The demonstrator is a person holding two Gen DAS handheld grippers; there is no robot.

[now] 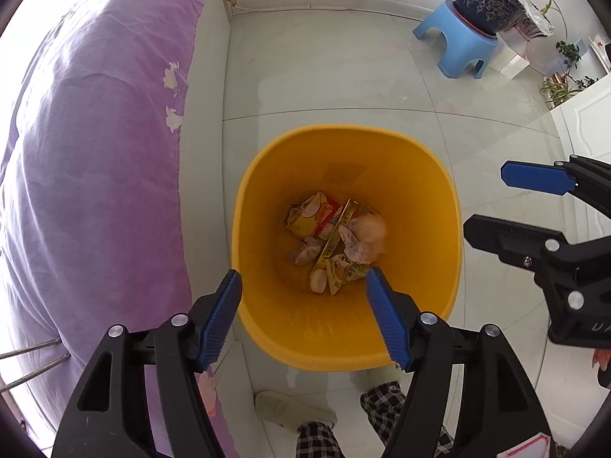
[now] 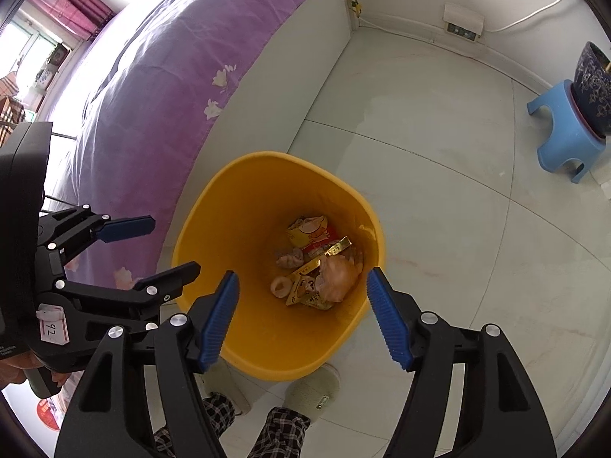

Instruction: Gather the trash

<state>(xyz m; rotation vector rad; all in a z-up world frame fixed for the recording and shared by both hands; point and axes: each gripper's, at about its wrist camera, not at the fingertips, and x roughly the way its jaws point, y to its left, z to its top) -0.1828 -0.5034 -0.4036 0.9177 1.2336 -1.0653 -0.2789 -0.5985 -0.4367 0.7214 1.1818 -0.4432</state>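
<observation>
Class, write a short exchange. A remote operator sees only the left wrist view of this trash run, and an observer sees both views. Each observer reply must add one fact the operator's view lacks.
Operator: My left gripper hangs open over the bin. I see one slipper. Where is the other?
Observer: The second slipper sits at the bin's base, close to the first.
Operator: Any mark on my gripper's body?
Observer: Yes, a white tag reading 92.
</observation>
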